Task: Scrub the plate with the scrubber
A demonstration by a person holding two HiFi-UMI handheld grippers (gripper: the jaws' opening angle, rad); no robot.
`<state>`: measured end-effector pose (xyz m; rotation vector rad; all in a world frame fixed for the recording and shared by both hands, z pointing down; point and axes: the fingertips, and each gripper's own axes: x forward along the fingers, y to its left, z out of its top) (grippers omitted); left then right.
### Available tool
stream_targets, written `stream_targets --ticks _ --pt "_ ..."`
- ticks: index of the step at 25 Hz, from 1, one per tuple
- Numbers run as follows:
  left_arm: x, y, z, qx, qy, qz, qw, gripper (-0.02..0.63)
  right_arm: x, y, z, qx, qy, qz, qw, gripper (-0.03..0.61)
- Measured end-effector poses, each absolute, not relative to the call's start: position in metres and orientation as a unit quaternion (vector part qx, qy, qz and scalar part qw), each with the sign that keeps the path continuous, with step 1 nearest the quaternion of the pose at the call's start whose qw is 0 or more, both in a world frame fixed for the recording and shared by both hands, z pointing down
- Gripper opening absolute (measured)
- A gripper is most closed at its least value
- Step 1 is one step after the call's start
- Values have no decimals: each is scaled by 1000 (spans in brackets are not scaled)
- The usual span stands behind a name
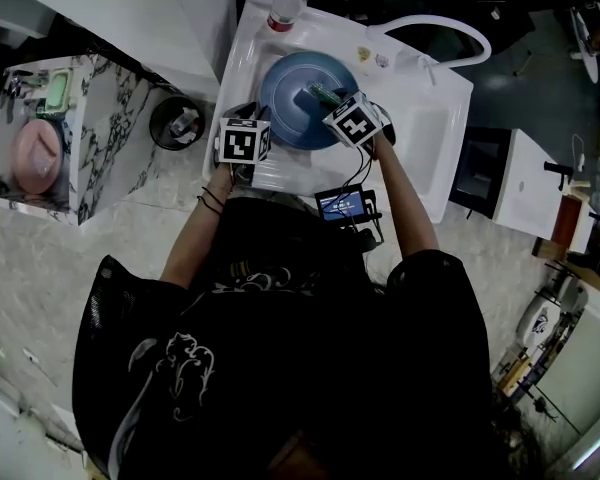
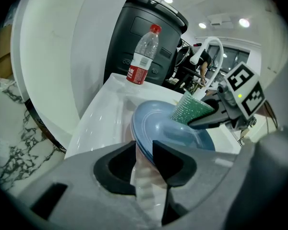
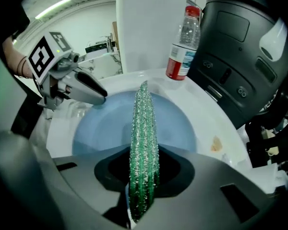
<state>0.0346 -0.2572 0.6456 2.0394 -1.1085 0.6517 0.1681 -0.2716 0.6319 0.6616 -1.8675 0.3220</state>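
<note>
A blue plate (image 1: 295, 98) lies in the white sink (image 1: 250, 43). My left gripper (image 2: 143, 164) is shut on the plate's near rim (image 2: 140, 143); it shows at the plate's left edge in the head view (image 1: 250, 133). My right gripper (image 3: 143, 186) is shut on a green glittery scrubber (image 3: 144, 143) that stands on edge over the plate (image 3: 101, 123). From the left gripper view the scrubber (image 2: 189, 109) rests against the plate's face (image 2: 173, 133). In the head view the right gripper (image 1: 340, 108) holds the scrubber (image 1: 323, 94) above the plate's right half.
A clear water bottle with a red cap (image 1: 286, 6) stands at the sink's back rim (image 2: 144, 56) (image 3: 182, 42). A white hose (image 1: 430, 28) loops at the back right. A marble counter (image 1: 100, 148) with a pink dish (image 1: 38, 158) lies left; a round drain cover (image 1: 178, 123) beside it.
</note>
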Motion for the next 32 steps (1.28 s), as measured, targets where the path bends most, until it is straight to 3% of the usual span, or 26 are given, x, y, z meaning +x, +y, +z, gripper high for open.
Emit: stream_targets --ticks 6,15,32 --pt "35 -256 646 789 -426 252 364 120 207 -326 628 313 -743 49 590 89" --pt "35 -257 646 789 -429 252 360 120 202 -347 641 288 -736 -5 612 88" --pt "35 -257 644 789 -438 252 350 120 215 -272 639 245 -719 97 644 87"
